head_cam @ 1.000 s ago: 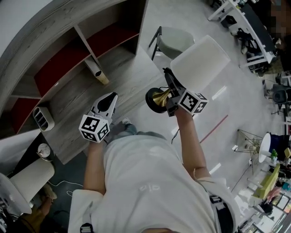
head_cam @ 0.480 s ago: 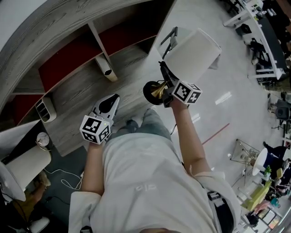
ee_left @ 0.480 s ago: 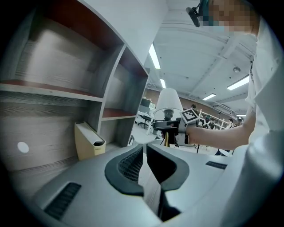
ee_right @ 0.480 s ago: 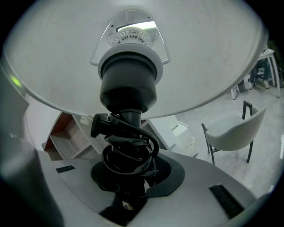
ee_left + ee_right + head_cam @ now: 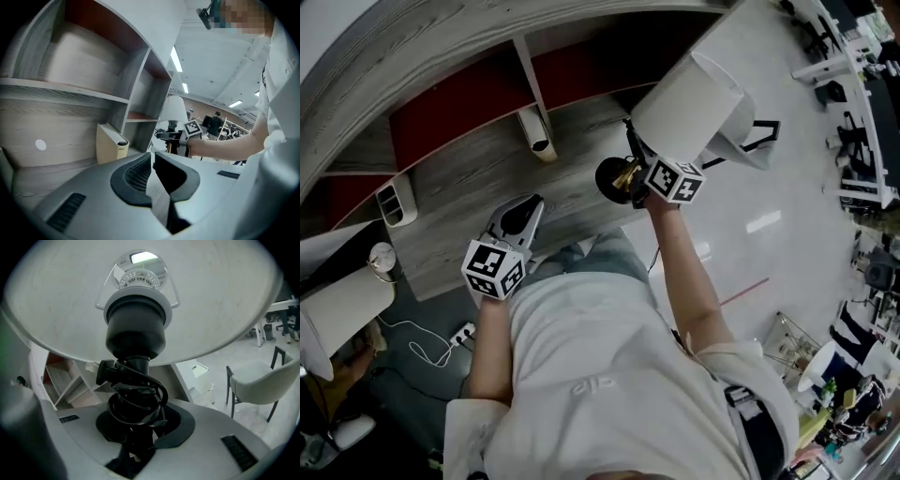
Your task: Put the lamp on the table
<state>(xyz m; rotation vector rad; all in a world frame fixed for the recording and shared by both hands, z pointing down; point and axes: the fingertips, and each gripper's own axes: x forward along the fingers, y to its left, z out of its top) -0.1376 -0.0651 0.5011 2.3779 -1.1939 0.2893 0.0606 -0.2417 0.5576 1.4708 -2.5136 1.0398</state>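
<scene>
The lamp has a white shade (image 5: pixel 689 103) and a black and brass base (image 5: pixel 615 177), and it hangs tilted over the right end of the grey wooden table (image 5: pixel 478 187). My right gripper (image 5: pixel 643 185) is shut on the lamp's stem, where a black cord (image 5: pixel 138 399) is coiled below the socket (image 5: pixel 136 329). The shade (image 5: pixel 211 310) fills the top of the right gripper view. My left gripper (image 5: pixel 521 216) hovers over the table's near edge, shut with nothing in it (image 5: pixel 152 154). From there the lamp (image 5: pixel 173 110) shows ahead to the right.
A cream box-shaped device (image 5: pixel 534 131) stands on the table under shelves with red back panels (image 5: pixel 459 103). A white chair (image 5: pixel 741 141) stands on the floor right of the table. At the left are another white shade (image 5: pixel 342 309), a small clock (image 5: pixel 382 255) and a power strip (image 5: pixel 461 333).
The person has stepped up to the table. The right gripper has carried the lamp from beside the table's corner to over its right end. The left gripper has stayed shut over the near edge.
</scene>
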